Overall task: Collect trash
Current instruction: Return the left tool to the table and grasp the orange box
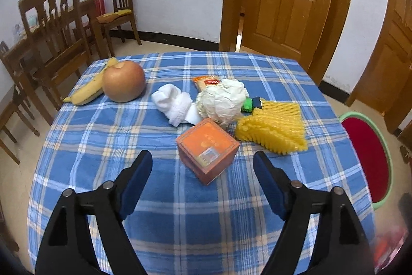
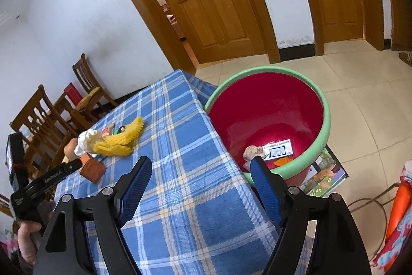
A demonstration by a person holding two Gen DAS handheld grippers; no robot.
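Reaching for the orange box (image 1: 208, 150) is, by our reading, the step in hand: our left hand-held gripper (image 1: 203, 164) hangs just short of it with jaws spread wide and nothing between them, so we should square the pads to two flat faces of the box rather than its corners, since it sits turned corner-on to us. Our right hand-held gripper (image 2: 200, 172) is likewise wide open and empty, poised over the desk edge beside the red bin (image 2: 267, 117), which stands on the floor and already holds a few scraps. Behind the box lie crumpled paper (image 1: 222, 101), yellow foam netting (image 1: 274, 126) and a white sock (image 1: 175, 105); an apple (image 1: 124, 81) and banana (image 1: 87, 92) sit apart. A blue plaid cloth (image 1: 103, 146) covers the desk; wooden chairs and doors surround it.
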